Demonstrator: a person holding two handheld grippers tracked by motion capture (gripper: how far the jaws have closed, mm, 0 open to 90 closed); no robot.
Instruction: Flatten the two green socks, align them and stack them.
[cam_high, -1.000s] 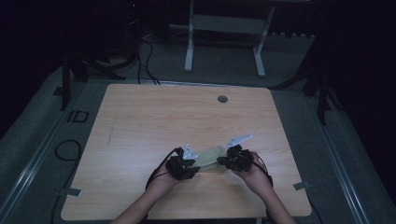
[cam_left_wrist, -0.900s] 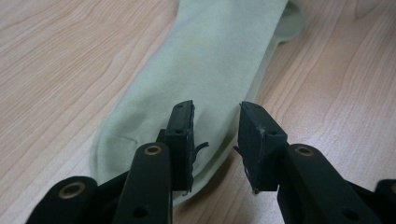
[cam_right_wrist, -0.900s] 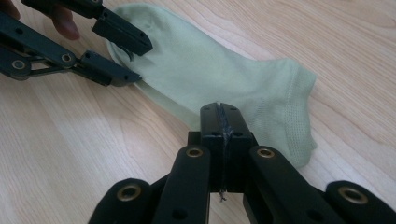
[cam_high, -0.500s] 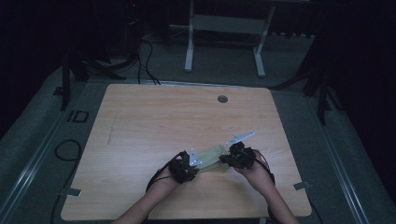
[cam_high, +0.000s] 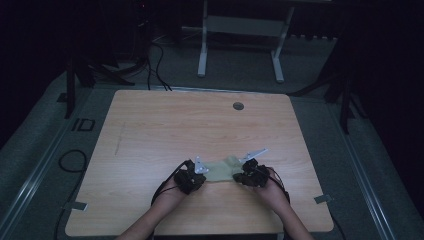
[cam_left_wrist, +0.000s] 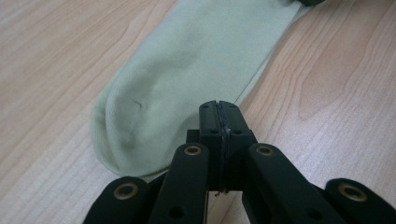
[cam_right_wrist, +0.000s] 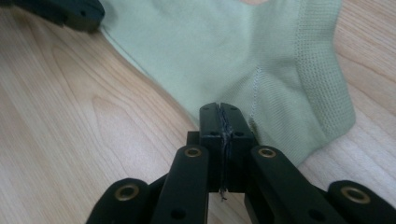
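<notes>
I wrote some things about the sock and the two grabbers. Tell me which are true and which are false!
1. The sock is pale green. True.
2. The sock hangs in the air above the table. False: it lies flat on the wood.
3. The left gripper has its jaws wide open. False: they are closed, at the sock's toe end.
4. The right gripper is at the sock's ribbed cuff end, jaws closed. True.
5. A small round dark spot sits near the table's far edge. True.
6. The sock is rolled into a ball. False: it is spread out long between the grippers.

One camera looks down from high above the bench (cam_high: 150, 130); two ride close, sharing the pale sock (cam_left_wrist: 196, 70).
</notes>
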